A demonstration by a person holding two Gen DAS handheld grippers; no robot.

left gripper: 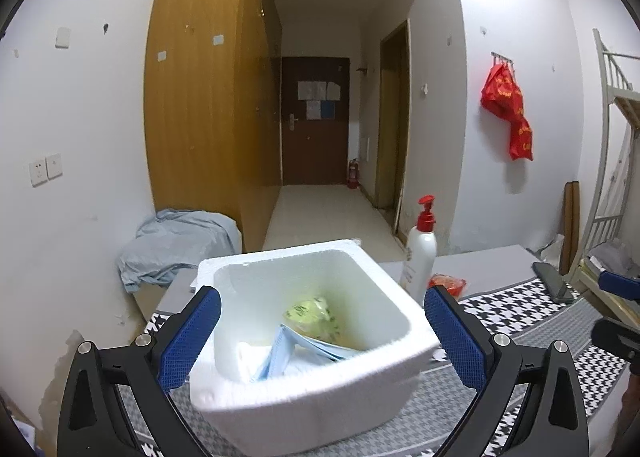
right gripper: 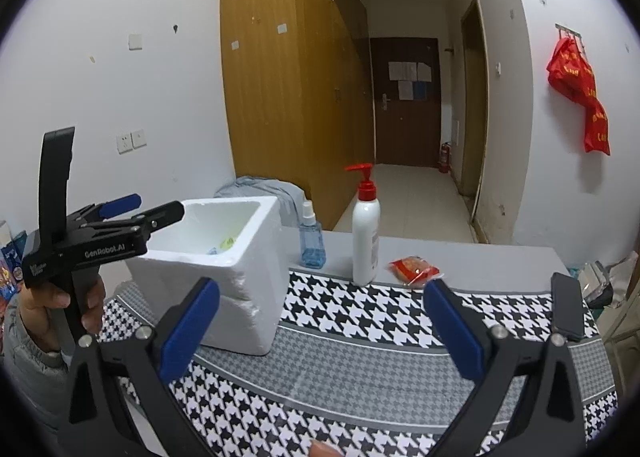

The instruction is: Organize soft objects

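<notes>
the left gripper [left gripper: 320, 337] stood wide open and empty around a white foam box [left gripper: 304, 389], pads clear of its walls. inside lay a green packet [left gripper: 310, 315] and blue masks [left gripper: 280, 353]. the right gripper [right gripper: 320, 331] gaped empty over the houndstooth mat [right gripper: 360, 373], a red packet [right gripper: 414, 269] beyond it.

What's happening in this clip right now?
A person holds a two-finger gripper in each hand over a table with a houndstooth mat. The left gripper is open, with the white foam box between its fingers, untouched. Inside the box lie a green packet and a blue-edged folded item. The right gripper is open and empty above the mat. A small red packet sits on the table beside the white pump bottle, outside the box.
</notes>
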